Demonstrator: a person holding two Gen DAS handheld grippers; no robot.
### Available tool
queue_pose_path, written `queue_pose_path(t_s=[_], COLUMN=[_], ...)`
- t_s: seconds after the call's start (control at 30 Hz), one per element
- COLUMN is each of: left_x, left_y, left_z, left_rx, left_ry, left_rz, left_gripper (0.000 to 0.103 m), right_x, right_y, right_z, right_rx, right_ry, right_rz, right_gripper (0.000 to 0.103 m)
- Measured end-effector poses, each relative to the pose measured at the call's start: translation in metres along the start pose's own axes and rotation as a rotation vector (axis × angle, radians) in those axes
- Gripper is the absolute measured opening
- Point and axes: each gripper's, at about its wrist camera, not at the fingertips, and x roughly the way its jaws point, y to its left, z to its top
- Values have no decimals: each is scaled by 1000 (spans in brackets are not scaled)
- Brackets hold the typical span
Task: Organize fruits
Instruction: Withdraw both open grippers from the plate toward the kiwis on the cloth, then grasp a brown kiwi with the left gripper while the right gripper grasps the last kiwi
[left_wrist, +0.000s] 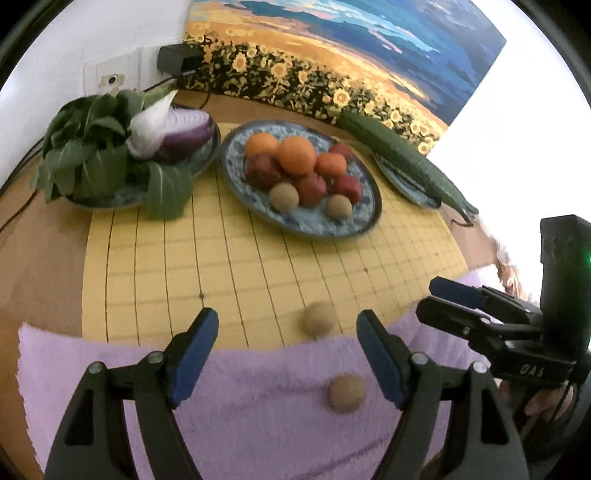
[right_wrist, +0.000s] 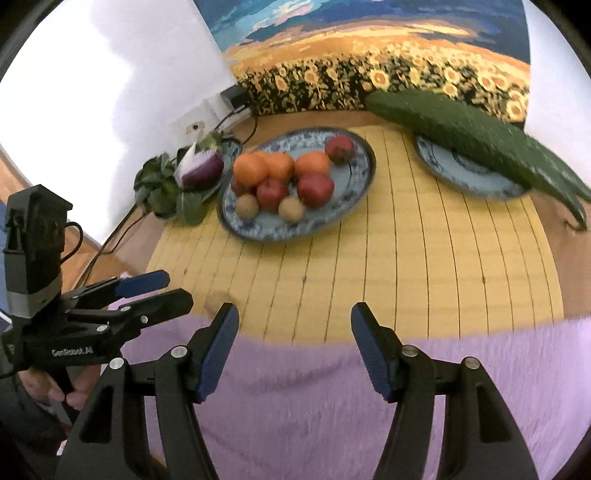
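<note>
- Left claw (left_wrist: 288, 354): spread wide, empty, hovering above two loose kiwis — one (left_wrist: 347, 393) on the purple towel (left_wrist: 258, 406), one (left_wrist: 320, 318) at the edge of the yellow grid mat (left_wrist: 221, 266).
- Right claw (right_wrist: 294, 350): wide open too, holding nothing.
- Fruit plate (left_wrist: 364, 221): already loaded with oranges, red fruits, kiwis.
- Step, likely: gathering the strays.
- Next: lowering around the nearer kiwi, closing gently.
</note>
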Motion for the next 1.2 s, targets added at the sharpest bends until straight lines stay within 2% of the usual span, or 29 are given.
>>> queue_pose_path(t_s=[0.2, 0.37, 0.5, 0.57, 0.6, 0.87, 1.0, 1.1, 1.13, 1.17, 1.2], left_x=[6, 11, 17, 20, 22, 10, -5, -14, -17, -20, -21], left_y=[-1, -7, -10, -16, -18, -13, 0, 15, 19, 24, 27], left_z=[-12, -10, -5, -5, -6, -10, -14, -19, -21, -24, -26], left_rx=[-24, -6, 4, 35, 50, 27, 21, -3, -9, -17, -24], left_ry=[17, 18, 13, 13, 17, -31, -39, -39, -39, -40, -42], left_rz=[13, 34, 3, -25, -26, -51, -37, -16, -9, 2, 8], left_gripper=[79, 65, 56, 29, 24, 22, 22, 22, 22, 22, 22], right_x=[-2, -10, -13, -13, -13, -12, -6, 1, 3, 6, 9], right_y=[-3, 3, 9, 12, 13, 26, 42, 58, 63, 69, 77], right_z=[-16, -21, -27, -31, -33, -43, -39, -35, -33, -32, -30], right_rx=[29, 22, 15, 12, 10, -15, -55, -88, -97, -109, -131], right_ry=[21, 7, 15, 22, 26, 44, 44, 35, 34, 32, 35], right_rz=[-20, -24, -23, -23, -23, -15, 55, 71, 66, 61, 54], right_gripper=[65, 65, 65, 65, 65, 65, 65, 65, 62, 51, 45])
